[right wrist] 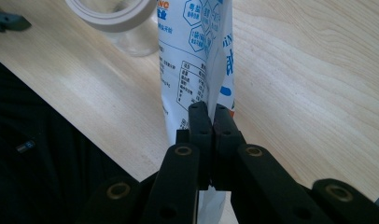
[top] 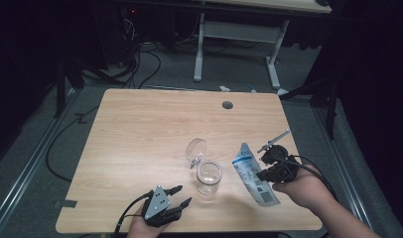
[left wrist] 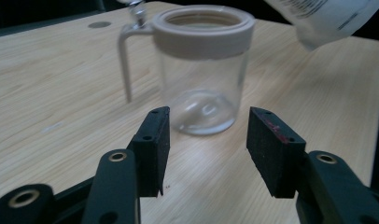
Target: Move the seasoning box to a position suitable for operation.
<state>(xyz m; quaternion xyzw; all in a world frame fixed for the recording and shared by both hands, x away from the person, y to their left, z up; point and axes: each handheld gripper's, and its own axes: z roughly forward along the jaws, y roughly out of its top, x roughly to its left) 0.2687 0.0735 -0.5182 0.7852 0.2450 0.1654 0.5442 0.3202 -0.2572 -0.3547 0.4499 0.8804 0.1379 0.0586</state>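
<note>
Holding a white printed plastic pouch [top: 253,174] tilted beside the clear glass jar with a beige collar and hinged lid thrown open [top: 208,176], the right claw [right wrist: 209,116] has its jaws pressed together on the pouch's edge.

Near the front of the light wooden worktop [top: 140,129], the left claw [left wrist: 208,140] stands spread with nothing between its pads, just short of the jar. The pouch hangs to the jar's right, above the worktop. Risk, as I judge it: the thin pinch could let the pouch slip or swing, spilling past the narrow mouth, and the unheld jar could be nudged over. Jar and both hands sit close to the front edge; plenty of bare wood lies behind and to the left.
</note>
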